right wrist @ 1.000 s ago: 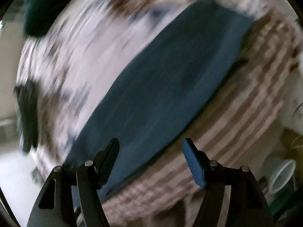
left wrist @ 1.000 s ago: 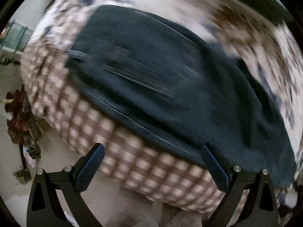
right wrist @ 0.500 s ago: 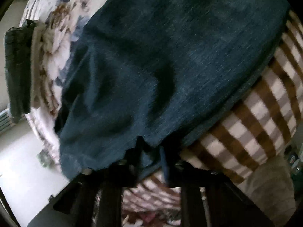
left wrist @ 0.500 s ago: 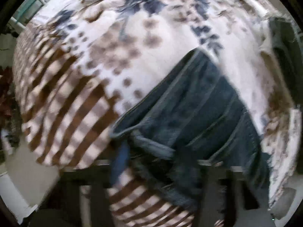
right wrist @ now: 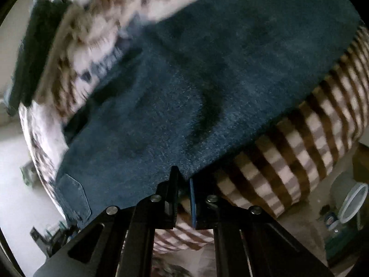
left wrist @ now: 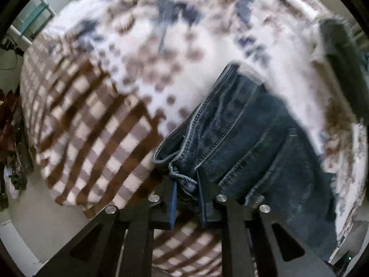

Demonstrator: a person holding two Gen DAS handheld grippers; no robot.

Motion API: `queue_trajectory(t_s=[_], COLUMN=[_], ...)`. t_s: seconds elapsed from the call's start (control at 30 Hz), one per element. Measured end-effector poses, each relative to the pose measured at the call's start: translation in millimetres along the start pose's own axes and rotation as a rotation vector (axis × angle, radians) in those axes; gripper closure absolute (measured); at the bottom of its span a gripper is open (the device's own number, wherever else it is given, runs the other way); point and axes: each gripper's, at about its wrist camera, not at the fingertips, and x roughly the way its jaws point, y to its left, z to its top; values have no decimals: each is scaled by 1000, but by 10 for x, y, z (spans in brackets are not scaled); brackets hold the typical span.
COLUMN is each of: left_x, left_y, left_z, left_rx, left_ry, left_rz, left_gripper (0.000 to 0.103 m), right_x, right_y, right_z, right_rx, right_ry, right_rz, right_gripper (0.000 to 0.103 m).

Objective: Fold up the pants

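Note:
Dark blue jeans (left wrist: 253, 138) lie on a bed with a brown checked and flowered blanket (left wrist: 92, 127). My left gripper (left wrist: 186, 184) points down at the near corner with the frayed hem, its jaws closing with the denim pinched between the blue pads. In the right wrist view the jeans (right wrist: 196, 80) fill most of the frame, with a back pocket (right wrist: 73, 196) at lower left. My right gripper (right wrist: 183, 177) is shut on the jeans' near edge, just above the checked blanket (right wrist: 299, 150).
A folded dark garment (left wrist: 341, 69) lies on the bed's far side, also in the right wrist view (right wrist: 34, 46). A white bucket (right wrist: 352, 203) stands on the floor at right. Dark red clutter (left wrist: 9, 115) sits beside the bed at left.
Both grippers came down to the jeans' near edge and went from wide open to closed on the denim. The left one now holds the hem corner.

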Motion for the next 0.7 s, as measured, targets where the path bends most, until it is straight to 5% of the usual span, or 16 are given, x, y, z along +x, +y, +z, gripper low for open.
queue_trajectory(t_s=[0.13,0.17,0.2,0.27,0.5,0.63,0.7], left_x=[-132,-218,-319,-467,-366,-83,-3], left_y=[112,106,50,-146,-1203,-1475,-1480], left_z=[31,-2,-42,-126,-92,51,92], left_rx=[-34,-16,25,116,404,466,462], left_ry=[46,43,34,-2,-98,-84,-70], left_rz=[-13,14,65,115,98,140,152], left_gripper=[63,57,42,15,15,15,15], right_x=[178,134,55,-89,-11,307,453], right_y=[-10,40,128,348,1776,2573,2726], right_z=[112,122,130,158,631,709,744], right_rx=[4,-19,-60,-162,-721,-1023,-1051], right_ry=[147,159,166,174,69,146,214], right_rz=[-16,-15,-16,3,-108,-109,-118], right_gripper=[72,57,46,44,44,44,44])
